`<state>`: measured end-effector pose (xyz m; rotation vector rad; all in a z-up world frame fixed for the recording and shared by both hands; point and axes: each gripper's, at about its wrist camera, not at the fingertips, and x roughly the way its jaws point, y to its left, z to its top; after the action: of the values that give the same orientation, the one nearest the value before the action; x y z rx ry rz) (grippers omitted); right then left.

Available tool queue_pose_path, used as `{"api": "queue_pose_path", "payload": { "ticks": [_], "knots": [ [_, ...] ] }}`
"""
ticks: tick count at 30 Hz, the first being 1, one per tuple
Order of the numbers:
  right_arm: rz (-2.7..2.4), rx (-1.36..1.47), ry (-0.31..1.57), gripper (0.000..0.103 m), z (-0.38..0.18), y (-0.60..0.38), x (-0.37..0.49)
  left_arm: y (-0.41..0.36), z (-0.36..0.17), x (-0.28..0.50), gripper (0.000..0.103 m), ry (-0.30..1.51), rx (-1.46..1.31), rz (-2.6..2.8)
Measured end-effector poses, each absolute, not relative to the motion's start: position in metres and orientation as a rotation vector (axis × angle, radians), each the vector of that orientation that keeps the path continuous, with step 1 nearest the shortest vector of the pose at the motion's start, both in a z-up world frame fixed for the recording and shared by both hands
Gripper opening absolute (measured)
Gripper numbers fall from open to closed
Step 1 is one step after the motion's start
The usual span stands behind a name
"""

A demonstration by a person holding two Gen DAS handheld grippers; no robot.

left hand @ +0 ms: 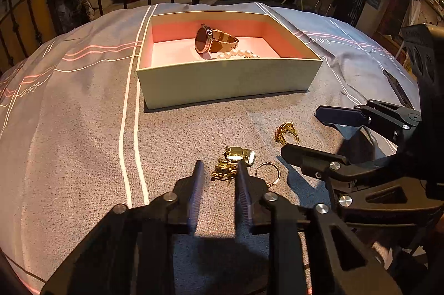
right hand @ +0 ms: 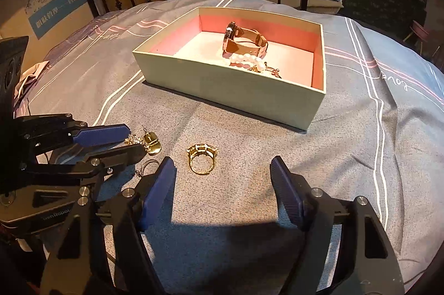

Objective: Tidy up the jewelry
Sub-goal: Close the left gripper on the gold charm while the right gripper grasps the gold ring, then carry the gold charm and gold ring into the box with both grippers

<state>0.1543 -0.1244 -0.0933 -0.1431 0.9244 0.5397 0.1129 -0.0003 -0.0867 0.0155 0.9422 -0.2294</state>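
Views: your left wrist cam shows the gold brooch full-on between its fingers; the right wrist cam hides most of it behind the left gripper. Right cam alone shows a small gold charm beside the pearl bracelet in the box.
Left gripper: jaws partly apart, tips flanking the brooch at 12 o'clock; can't tell if the pads touch it yet.
Right gripper: jaws wide apart, holding nothing. Gold ring lies on the cloth at approx 11 o'clock of it, nearer the left finger.
Loose pcs: gold earring just beyond the brooch at 12–1 o'clock, touching or nearly so. Thin hoop ring at 2 o'clock of your left tips, just beside the right finger.
Box: open, pink-lined, at 12 o'clock, well apart from both grippers. Watch stands on edge inside, pearls just in front of it.
Surface: grey bedspread w/ white and pink stripes.
In the way: right gripper sits at 2–3 o'clock of the left one, its fingers either side of the gold ring.
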Motion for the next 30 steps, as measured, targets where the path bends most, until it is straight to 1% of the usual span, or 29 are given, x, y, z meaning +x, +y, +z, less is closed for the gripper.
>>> {"api": "queue_pose_path", "payload": {
  "ticks": [2,6,9,10,11,12,13,23,30],
  "knots": [
    [0.546,-0.159,0.923,0.072,-0.094,-0.12,0.154,0.002,-0.086,0.112,0.018,0.939,0.004,-0.237],
    [0.556,-0.161,0.93,0.067,-0.094,-0.116,0.156,0.004,-0.085,0.112,0.018,0.935,-0.013,-0.239],
    [0.574,-0.181,0.936,0.052,-0.095,-0.111,0.156,0.004,-0.083,0.112,0.018,0.932,-0.016,-0.23],
    [0.584,-0.184,0.934,0.044,-0.095,-0.11,0.156,0.005,-0.083,0.111,0.018,0.931,-0.018,-0.227],
    [0.593,-0.186,0.933,0.039,-0.095,-0.109,0.156,0.005,-0.082,0.111,0.018,0.93,-0.02,-0.226],
    [0.593,-0.186,0.929,0.03,-0.094,-0.109,0.155,0.005,-0.081,0.112,0.018,0.929,-0.019,-0.223],
    [0.595,-0.183,0.925,0.024,-0.093,-0.109,0.155,0.005,-0.081,0.112,0.018,0.93,-0.02,-0.221],
    [0.587,-0.145,0.87,0.024,-0.08,-0.12,0.146,0.004,-0.07,0.117,0.018,0.918,-0.05,-0.237],
    [0.555,-0.127,0.809,0.024,-0.058,-0.124,0.156,-0.002,-0.04,0.14,0.018,0.861,-0.064,-0.253]
  ]
}}
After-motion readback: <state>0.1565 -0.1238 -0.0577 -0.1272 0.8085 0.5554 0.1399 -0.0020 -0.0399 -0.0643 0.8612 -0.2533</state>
